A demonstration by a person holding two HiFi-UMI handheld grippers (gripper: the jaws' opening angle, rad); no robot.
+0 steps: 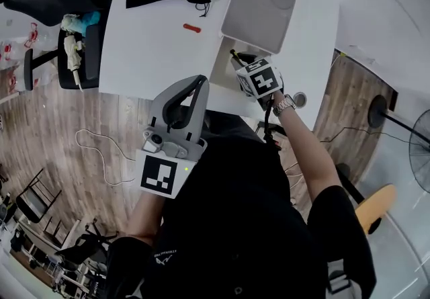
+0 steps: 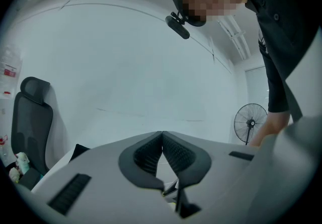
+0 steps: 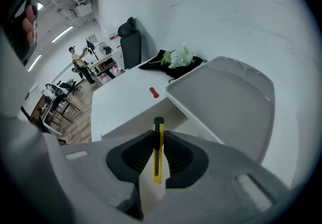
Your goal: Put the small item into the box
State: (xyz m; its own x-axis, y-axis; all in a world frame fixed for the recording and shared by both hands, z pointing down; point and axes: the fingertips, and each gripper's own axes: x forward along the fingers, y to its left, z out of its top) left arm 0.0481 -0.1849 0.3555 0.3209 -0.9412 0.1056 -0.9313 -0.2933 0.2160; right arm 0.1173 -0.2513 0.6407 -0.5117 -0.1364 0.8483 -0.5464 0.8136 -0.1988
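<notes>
Here the right gripper pinches the yellow knife over the open box, left gripper pressed together.

at twelve o'clock in the head view, we cannot name the small red item on the table: it is too small. at one o'clock the right gripper hides its own jaws and much of the box inside. the left gripper view's edge cuts the chair at nine o'clock.

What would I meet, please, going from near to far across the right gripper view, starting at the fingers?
Yellow utility knife → small red item → white flowers → black office chair.
</notes>
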